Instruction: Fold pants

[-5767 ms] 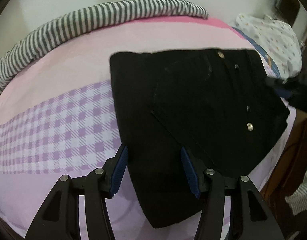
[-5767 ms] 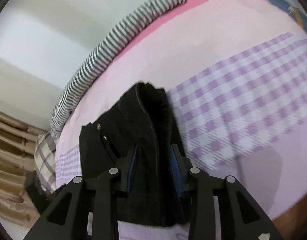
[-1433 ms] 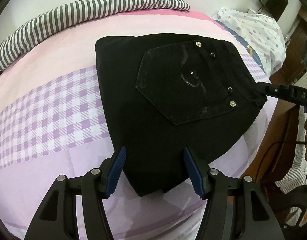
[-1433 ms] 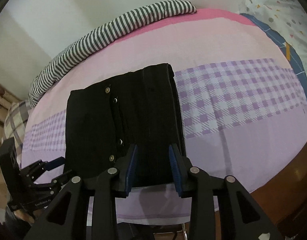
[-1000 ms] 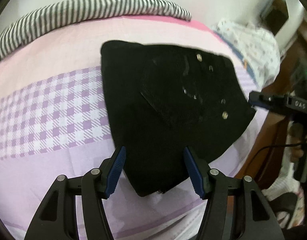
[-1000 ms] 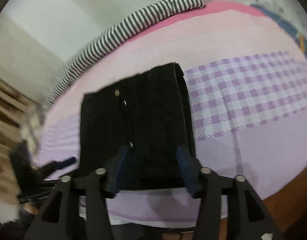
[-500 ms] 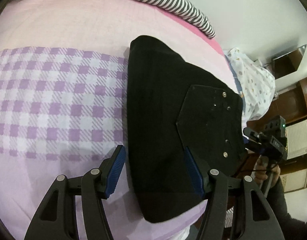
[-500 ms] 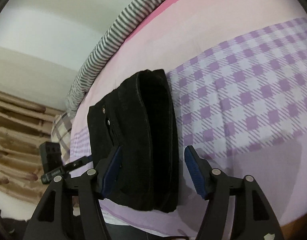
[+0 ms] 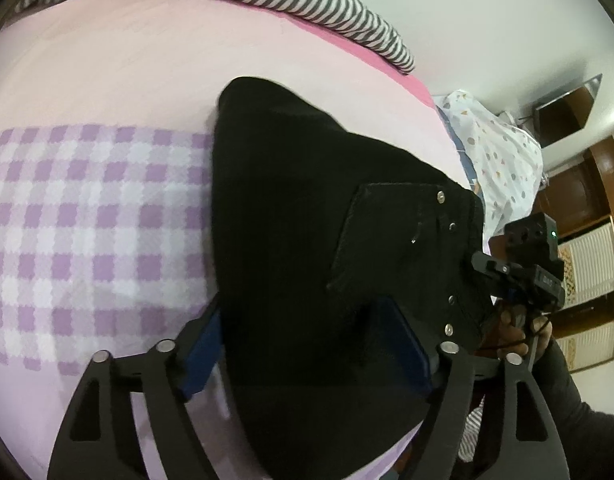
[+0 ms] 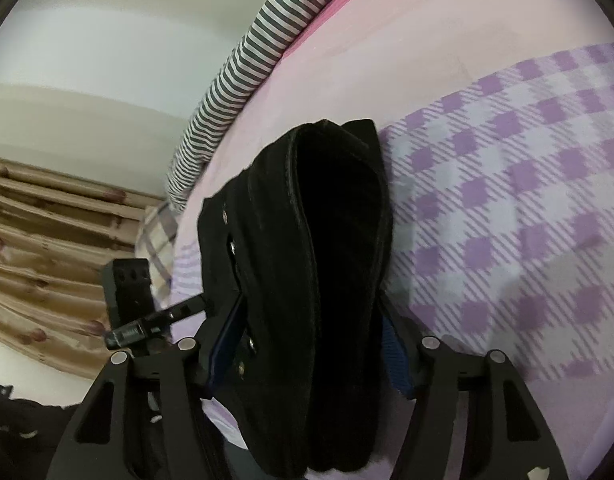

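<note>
Both grippers close in on folded black pants (image 9: 307, 248) at the bed's (image 9: 107, 80) near edge

Since half a second ago, left gripper (image 9: 307, 344) fingers are opening, straddling the fabric; right gripper (image 10: 311, 344) fingers are closing around the stack's end; contact unclear.

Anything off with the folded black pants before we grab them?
One thing: the folded black pants gape along the edge facing the right gripper, layers bulging apart rather than lying flat. The bundle also overhangs the pink bedsheet's near edge.
</note>
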`<state>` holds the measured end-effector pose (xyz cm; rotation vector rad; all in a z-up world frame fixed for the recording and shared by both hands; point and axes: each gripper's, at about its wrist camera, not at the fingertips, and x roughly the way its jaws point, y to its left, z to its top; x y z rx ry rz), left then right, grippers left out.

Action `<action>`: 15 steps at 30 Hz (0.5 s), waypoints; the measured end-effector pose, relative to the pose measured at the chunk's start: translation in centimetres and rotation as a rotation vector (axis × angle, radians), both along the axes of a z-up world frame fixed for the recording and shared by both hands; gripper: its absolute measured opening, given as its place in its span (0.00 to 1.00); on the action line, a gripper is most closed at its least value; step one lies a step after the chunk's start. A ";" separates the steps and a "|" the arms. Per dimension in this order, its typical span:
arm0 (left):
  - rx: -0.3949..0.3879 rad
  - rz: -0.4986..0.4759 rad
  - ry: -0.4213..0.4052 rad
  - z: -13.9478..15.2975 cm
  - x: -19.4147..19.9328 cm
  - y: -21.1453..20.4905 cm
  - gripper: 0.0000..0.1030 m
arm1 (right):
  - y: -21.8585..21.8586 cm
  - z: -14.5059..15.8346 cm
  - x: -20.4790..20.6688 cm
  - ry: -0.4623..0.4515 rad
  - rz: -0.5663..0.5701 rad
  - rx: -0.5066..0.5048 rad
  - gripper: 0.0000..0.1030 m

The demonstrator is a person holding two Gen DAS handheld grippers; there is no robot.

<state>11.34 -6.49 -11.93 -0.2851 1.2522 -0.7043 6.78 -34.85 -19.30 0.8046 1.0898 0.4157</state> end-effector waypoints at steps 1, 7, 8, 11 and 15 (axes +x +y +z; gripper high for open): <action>0.001 -0.004 -0.011 0.0 0.0 -0.3 0.79 | 0.3 -0.1 0.3 -0.002 0.000 -0.004 0.54; 0.042 0.026 -0.030 0.1 0.1 -0.5 0.56 | 1.2 0.0 -0.4 -0.007 -0.056 -0.021 0.31; 0.036 0.026 -0.033 0.2 0.1 -0.3 0.52 | 1.4 0.4 -0.6 -0.014 -0.066 -0.031 0.30; 0.046 0.029 -0.041 0.6 0.0 0.1 0.39 | 2.1 1.3 -1.0 -0.023 -0.088 -0.056 0.27; 0.090 0.028 -0.089 1.8 -0.7 -0.3 0.27 | 3.5 3.1 -1.2 -0.037 -0.104 -0.087 0.25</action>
